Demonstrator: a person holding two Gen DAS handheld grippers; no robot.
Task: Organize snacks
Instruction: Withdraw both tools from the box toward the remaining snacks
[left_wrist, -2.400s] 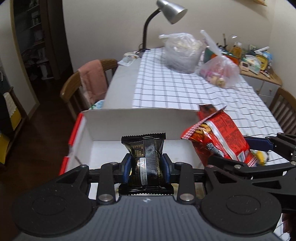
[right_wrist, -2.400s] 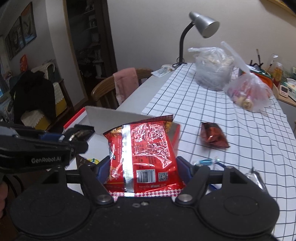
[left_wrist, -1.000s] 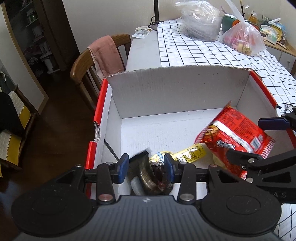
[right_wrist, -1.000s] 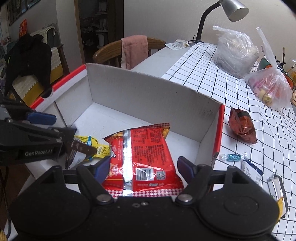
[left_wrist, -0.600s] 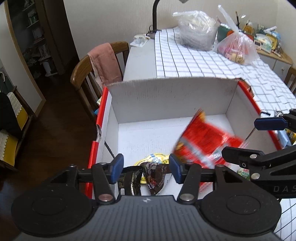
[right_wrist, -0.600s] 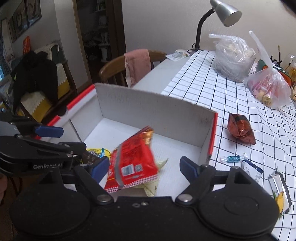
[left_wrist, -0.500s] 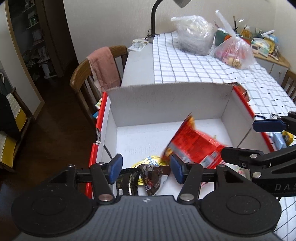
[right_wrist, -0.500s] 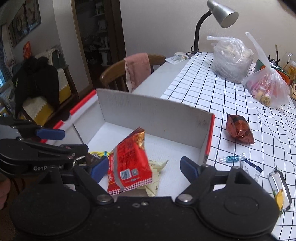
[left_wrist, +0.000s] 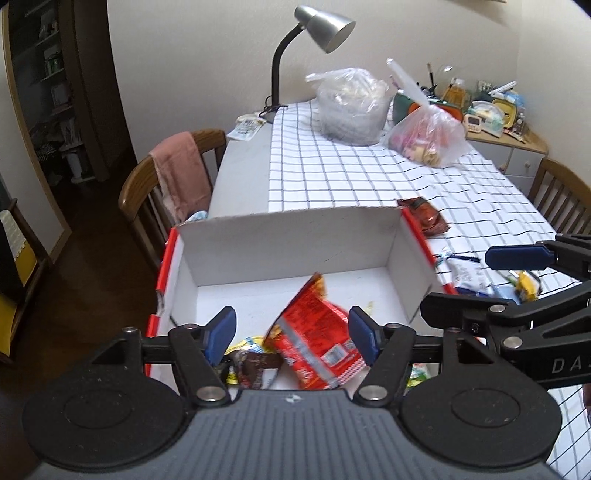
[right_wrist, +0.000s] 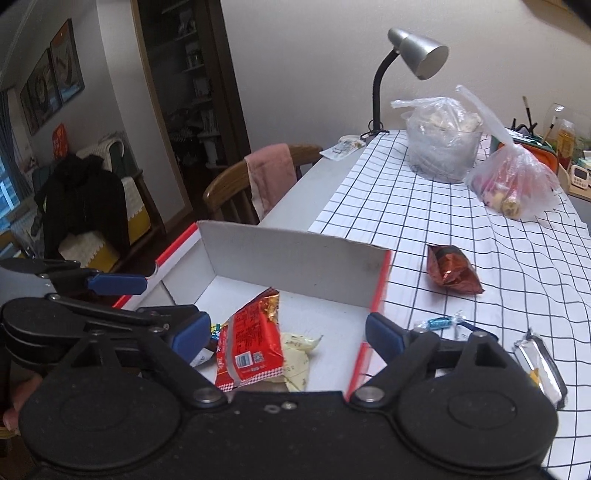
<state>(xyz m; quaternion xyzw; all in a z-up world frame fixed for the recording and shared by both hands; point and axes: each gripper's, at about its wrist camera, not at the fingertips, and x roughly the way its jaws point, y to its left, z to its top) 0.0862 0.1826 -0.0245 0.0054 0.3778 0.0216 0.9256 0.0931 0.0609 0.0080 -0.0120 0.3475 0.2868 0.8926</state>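
A white cardboard box (left_wrist: 288, 240) with red edges stands at the table's near corner; it also shows in the right wrist view (right_wrist: 295, 254). A red snack bag (left_wrist: 317, 343) (right_wrist: 251, 339) lies tilted inside it, beside a dark wrapped snack (left_wrist: 255, 363) and yellow packets (right_wrist: 295, 354). My left gripper (left_wrist: 288, 332) is open and empty above the box's near side. My right gripper (right_wrist: 284, 332) is open and empty above the box's right side. A brown foil snack (right_wrist: 452, 275) and a blue candy (right_wrist: 437, 322) lie on the checked cloth to the right.
Two filled plastic bags (right_wrist: 443, 140) (right_wrist: 513, 181) and a desk lamp (right_wrist: 410, 55) stand at the far end. A silver wrapped bar (right_wrist: 539, 365) lies at the near right. A wooden chair with a pink towel (left_wrist: 181, 173) stands left of the table.
Both grippers opened and let go of their snacks. The red bag and the dark packet dropped into the box. Both grippers have since lifted and pulled back.
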